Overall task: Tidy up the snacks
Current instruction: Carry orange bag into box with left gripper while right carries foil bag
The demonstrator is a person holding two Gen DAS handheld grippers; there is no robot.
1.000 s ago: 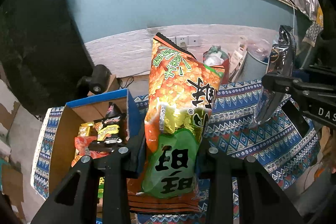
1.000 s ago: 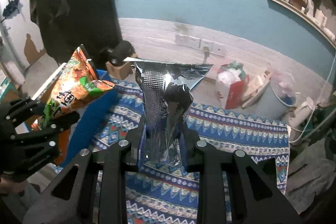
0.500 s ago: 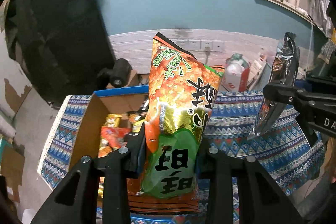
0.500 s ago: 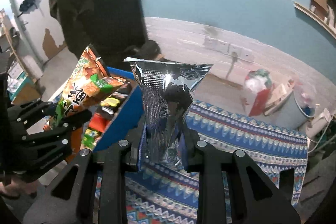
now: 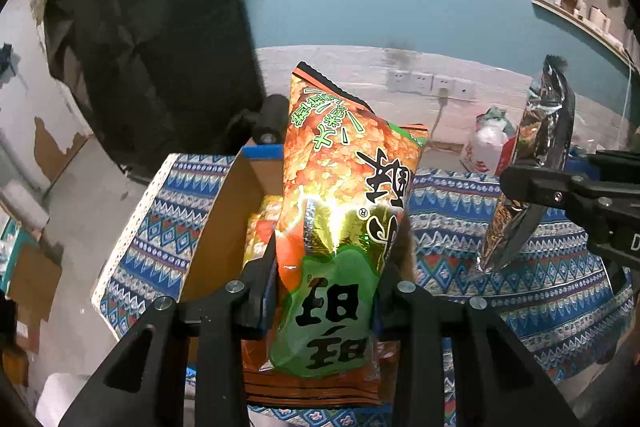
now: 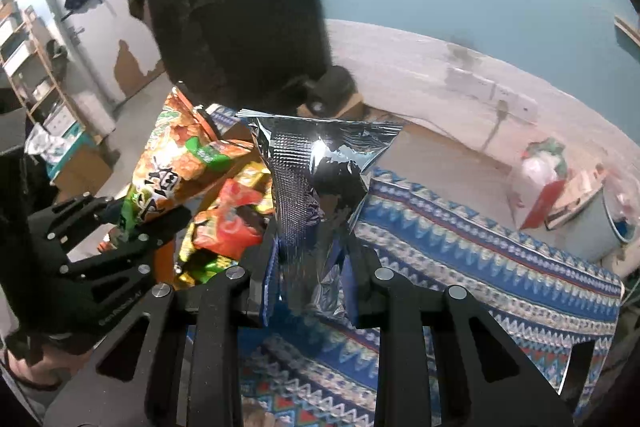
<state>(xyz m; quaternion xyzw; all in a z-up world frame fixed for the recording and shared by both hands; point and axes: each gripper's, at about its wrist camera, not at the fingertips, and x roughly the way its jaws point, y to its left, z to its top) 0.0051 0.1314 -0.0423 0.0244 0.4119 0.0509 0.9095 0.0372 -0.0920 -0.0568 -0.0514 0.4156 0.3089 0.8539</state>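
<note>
Fingers of both grippers clamp snack bags — one bag each.
Left gripper (image 5: 326, 291) pinches an upright orange-green bag (image 5: 344, 211); beyond its fingers sits the cardboard box (image 5: 224, 211) of snacks. Right gripper (image 6: 310, 283), nearly closed, grips a silver bag (image 6: 316, 187) above the patterned cloth (image 6: 480, 259).

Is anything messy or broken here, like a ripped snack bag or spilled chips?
Nothing stands out. The orange and green snack bag and the silver foil bag both look sealed and are held upright in the grippers. The cardboard box holds more packets, none visibly spilled.
</note>
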